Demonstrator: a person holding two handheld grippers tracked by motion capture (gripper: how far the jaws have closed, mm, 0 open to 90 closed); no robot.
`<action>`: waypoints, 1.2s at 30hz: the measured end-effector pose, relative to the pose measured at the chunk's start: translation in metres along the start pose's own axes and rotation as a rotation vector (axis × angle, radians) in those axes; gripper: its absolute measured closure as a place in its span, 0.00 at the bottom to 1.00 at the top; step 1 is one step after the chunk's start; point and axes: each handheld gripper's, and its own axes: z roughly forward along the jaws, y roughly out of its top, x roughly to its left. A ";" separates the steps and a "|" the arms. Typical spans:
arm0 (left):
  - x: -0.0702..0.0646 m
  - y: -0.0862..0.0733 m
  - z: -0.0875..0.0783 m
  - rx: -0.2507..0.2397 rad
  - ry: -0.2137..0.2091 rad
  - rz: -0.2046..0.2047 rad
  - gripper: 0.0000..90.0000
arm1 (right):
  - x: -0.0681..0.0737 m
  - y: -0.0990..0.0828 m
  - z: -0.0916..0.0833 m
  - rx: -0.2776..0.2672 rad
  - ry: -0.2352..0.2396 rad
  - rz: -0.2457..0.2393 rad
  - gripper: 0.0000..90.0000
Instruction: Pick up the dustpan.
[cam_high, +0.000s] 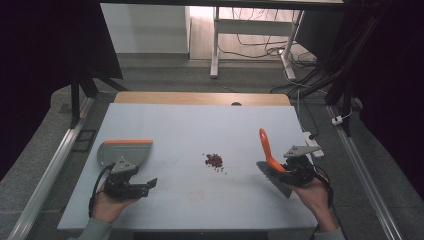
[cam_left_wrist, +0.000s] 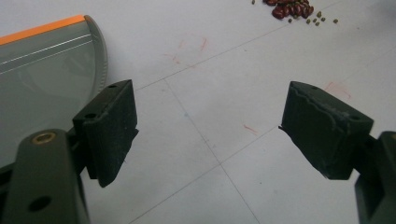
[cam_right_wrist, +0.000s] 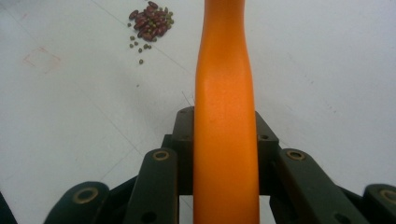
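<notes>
The right gripper (cam_high: 295, 167) is clamped tight on the orange handle (cam_right_wrist: 226, 116) of a small brush (cam_high: 272, 167), whose grey bristle head is seen hanging low and tilted over the right side of the white table (cam_high: 200, 125). From there, the little heap of red beans (cam_high: 214, 160) is found lying near the middle of the table, with a few small green ones scattered just beside it, well apart from the brush. On the other side, the left gripper (cam_high: 142, 186) is held with jaws spread wide and nothing between them, just in front of the grey dustpan (cam_high: 125, 151) with its orange edge, which is not yet picked up. The step in hand looks like preparation for sweeping: the brush is secured, the pan is still to be taken. Next, the open jaws would need to be closed on the pan, and the pan brought up beside the beans.
</notes>
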 end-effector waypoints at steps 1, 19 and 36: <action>0.000 0.000 0.000 0.000 0.000 0.000 0.21 | 0.000 0.000 -0.001 -0.008 0.001 -0.005 0.79; -0.003 0.008 0.002 0.026 -0.018 0.030 0.21 | -0.001 0.002 -0.001 -0.025 0.005 -0.007 0.79; 0.000 0.017 -0.006 0.023 0.012 0.036 0.22 | -0.005 -0.003 -0.004 -0.033 -0.004 0.013 0.79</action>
